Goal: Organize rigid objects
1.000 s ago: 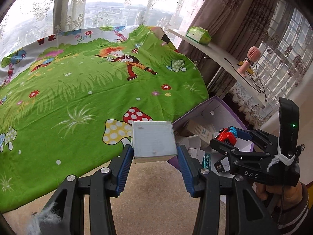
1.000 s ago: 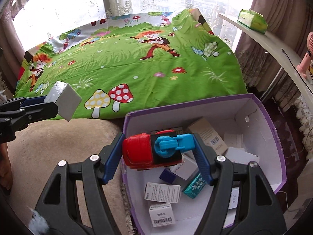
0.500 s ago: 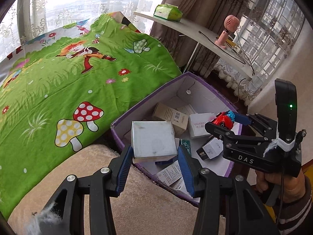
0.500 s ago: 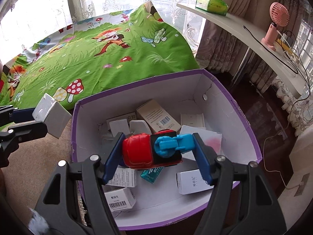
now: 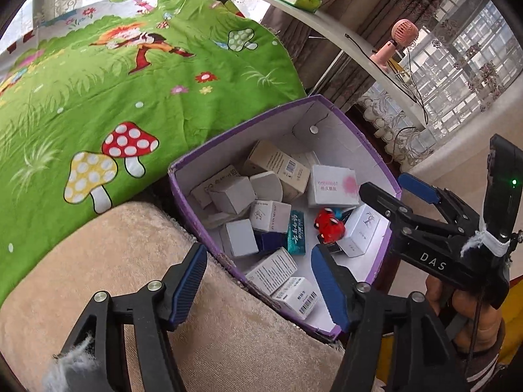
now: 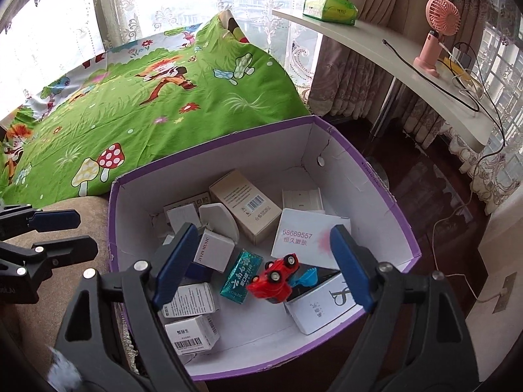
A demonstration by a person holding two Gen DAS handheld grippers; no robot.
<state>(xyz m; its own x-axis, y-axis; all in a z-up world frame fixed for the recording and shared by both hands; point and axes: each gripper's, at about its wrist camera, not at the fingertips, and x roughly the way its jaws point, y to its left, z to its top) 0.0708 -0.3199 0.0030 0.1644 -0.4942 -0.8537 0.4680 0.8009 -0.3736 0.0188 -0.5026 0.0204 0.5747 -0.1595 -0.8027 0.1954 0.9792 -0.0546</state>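
A purple carton [image 5: 185,201] [image 6: 212,152] with white walls holds several small white boxes. My left gripper [image 5: 258,285] hangs over its near rim, jaws opening, with nothing between the blue pads. A plain white box [image 5: 238,238] lies in the carton just beyond them. My right gripper [image 6: 264,264] is above the carton, jaws opening and clear of the red toy car [image 6: 274,277] [image 5: 330,227], which lies wheels-up among the boxes. Each gripper shows in the other's view: the right gripper [image 5: 389,186] at the right, the left gripper [image 6: 75,233] at the left edge.
A green cartoon bedsheet [image 5: 130,98] covers the bed behind the carton. A beige plush cushion [image 5: 130,277] lies under my left gripper. A white shelf [image 6: 408,65] at the right carries a pink fan [image 6: 438,32], cables and a green tissue pack [image 6: 330,8]. Curtains hang behind.
Both grippers swung from the bed side to over the purple carton and opened. The white box left the left jaws and the red toy car left the right jaws; both now lie inside.
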